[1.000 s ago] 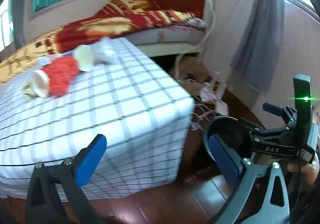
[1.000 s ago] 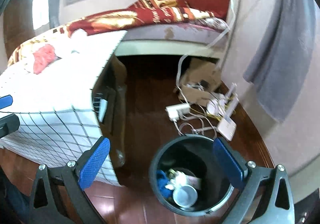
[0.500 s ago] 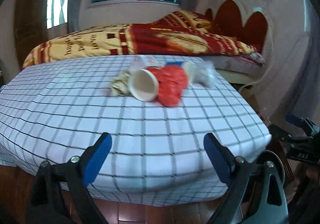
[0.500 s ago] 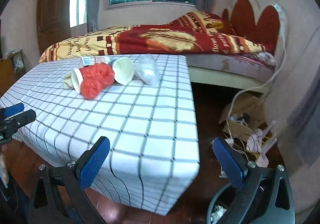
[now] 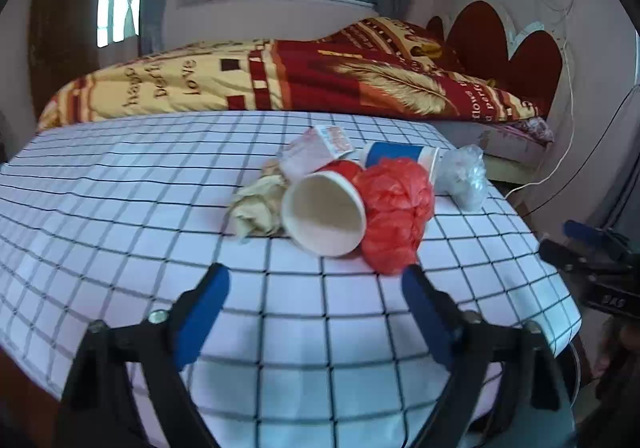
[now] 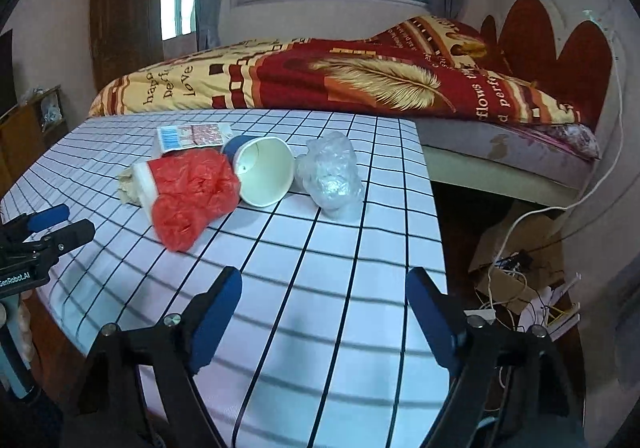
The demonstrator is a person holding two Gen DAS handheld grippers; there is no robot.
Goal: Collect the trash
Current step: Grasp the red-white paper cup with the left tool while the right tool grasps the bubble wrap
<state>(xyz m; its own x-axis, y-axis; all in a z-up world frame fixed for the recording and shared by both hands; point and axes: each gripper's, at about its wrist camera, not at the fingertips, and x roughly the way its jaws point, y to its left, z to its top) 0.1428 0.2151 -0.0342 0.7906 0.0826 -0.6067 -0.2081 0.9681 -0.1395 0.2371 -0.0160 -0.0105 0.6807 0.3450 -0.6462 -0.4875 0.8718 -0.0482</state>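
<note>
The left gripper (image 5: 316,284) hangs wide open and empty just short of the red cup (image 5: 324,218), which lies on its side in the trash pile on the table (image 5: 120,208). The right gripper (image 6: 324,288), also wide open and empty, sits farther back, facing the clear bag (image 6: 332,176). A good pick would likely bring the left fingers (image 5: 204,304) forward to straddle the cup's rim without snagging the red bag (image 5: 396,208) touching it.

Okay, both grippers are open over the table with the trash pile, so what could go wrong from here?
1. The red paper cup lies on its side against the red plastic bag; grabbing one may roll or drag the other.
2. The clear plastic wad sits near the table edge and could get knocked onto the floor.
</note>
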